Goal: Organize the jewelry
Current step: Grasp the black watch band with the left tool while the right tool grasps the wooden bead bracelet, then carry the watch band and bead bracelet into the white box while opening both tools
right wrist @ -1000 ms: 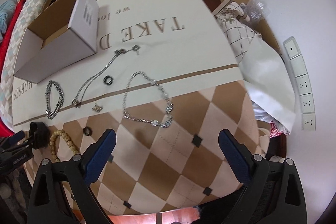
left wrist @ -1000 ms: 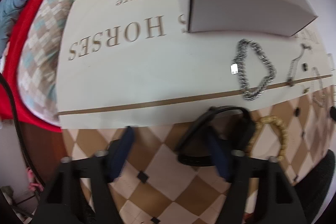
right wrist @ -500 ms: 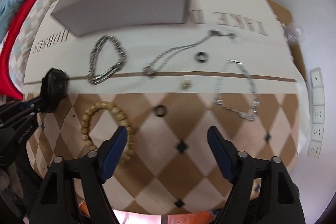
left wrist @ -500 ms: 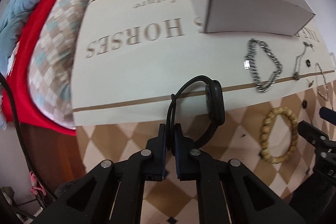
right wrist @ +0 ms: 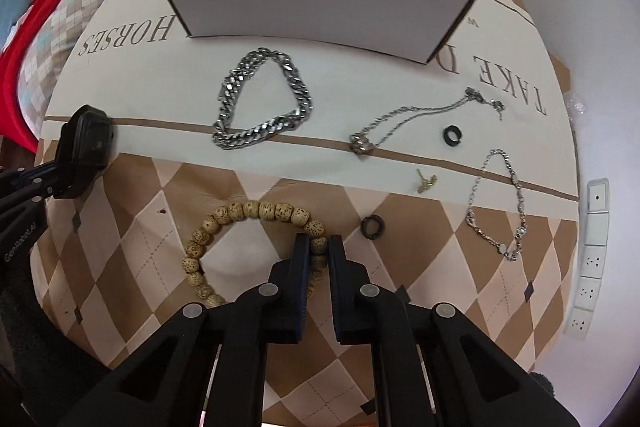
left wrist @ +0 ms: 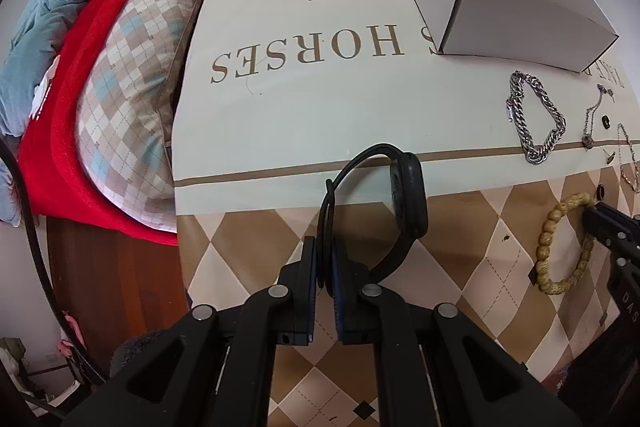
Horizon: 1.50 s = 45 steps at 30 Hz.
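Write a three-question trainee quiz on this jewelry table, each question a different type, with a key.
1. True or false: the cardboard box already holds the chunky silver chain bracelet.
2. The left gripper is shut on which item? A) black watch B) thin silver necklace C) small gold earring
3. Fill in: the right gripper fingers are closing around the ______ bracelet.

Key: 1 false; 2 A; 3 wooden bead.

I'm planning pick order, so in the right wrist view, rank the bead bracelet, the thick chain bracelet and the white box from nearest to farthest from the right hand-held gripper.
1. Bead bracelet: between the closing jaws of the right hand-held gripper.
2. Thick chain bracelet: beyond it, mid-table.
3. White box: far edge.
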Motion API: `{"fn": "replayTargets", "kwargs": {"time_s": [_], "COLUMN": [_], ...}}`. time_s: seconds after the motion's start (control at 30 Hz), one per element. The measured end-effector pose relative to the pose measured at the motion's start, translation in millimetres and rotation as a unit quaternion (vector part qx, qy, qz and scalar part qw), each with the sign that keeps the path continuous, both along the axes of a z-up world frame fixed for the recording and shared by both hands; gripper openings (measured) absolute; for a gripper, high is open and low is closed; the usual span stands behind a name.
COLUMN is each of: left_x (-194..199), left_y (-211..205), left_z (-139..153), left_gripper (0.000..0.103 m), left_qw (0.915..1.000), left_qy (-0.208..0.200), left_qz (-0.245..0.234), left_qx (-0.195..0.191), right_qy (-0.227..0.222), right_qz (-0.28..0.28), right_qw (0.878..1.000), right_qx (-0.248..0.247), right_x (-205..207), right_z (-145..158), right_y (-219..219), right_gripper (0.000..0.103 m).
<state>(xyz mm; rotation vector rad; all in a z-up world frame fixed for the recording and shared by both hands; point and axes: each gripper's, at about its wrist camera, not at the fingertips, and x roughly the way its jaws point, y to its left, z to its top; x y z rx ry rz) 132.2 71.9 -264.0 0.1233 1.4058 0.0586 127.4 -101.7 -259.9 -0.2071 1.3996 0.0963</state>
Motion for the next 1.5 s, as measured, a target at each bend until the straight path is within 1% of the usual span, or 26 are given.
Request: {"fn": "replayTargets", "kwargs": {"time_s": [0.1,0.23,0.33,0.47,0.5,0.7,0.83,1.03,1.13,1.27,1.4,1.5], "left_x": [-1,-2,-2,-4,-4,-2,7,43,68,108,144,163], "left_y": [-1,-4,-8,-14,-16,-30,-39,-50,-55,-57,-57,-58], "left_z": [4,12,23,46,52,90,114,138,143,137,119,104], "left_gripper": [0.004,0.004,0.004,0.004,0.004,0.004,0.004,0.004,0.004,0.004,0.004,0.004], "left_qw": [1.0,0.9998,0.9995,0.9983,0.9979,0.9945,0.9918,0.9881,0.9874,0.9887,0.9902,0.9901], "left_qy": [-0.007,-0.018,-0.031,-0.059,-0.065,-0.103,-0.122,-0.138,-0.138,-0.118,-0.085,-0.06], "left_qz": [0.002,0.002,0.0,0.002,0.001,-0.007,-0.01,-0.015,-0.019,-0.021,-0.019,-0.017], "left_qx": [0.001,0.003,0.001,-0.003,-0.004,-0.02,-0.039,-0.066,-0.075,-0.09,-0.109,-0.126], "right_qy": [-0.007,-0.031,-0.05,-0.073,-0.078,-0.102,-0.118,-0.146,-0.157,-0.155,-0.131,-0.108], "right_qz": [-0.012,-0.026,-0.032,-0.034,-0.034,-0.03,-0.031,-0.029,-0.027,-0.021,-0.02,-0.018], "right_qw": [1.0,0.999,0.998,0.996,0.995,0.992,0.988,0.981,0.978,0.976,0.979,0.982], "right_qx": [0.002,0.012,0.026,0.044,0.047,0.073,0.093,0.124,0.134,0.149,0.155,0.156], "right_x": [-3,-14,-21,-23,-14,-9,-1,32,57,95,132,155], "right_z": [3,18,29,50,55,86,108,147,162,169,160,145], "right_y": [-9,-9,-13,-14,-21,-37,-45,-53,-56,-60,-63,-64], "right_gripper": [0.01,0.009,0.009,0.009,0.009,0.009,0.009,0.009,0.009,0.009,0.009,0.009]}}
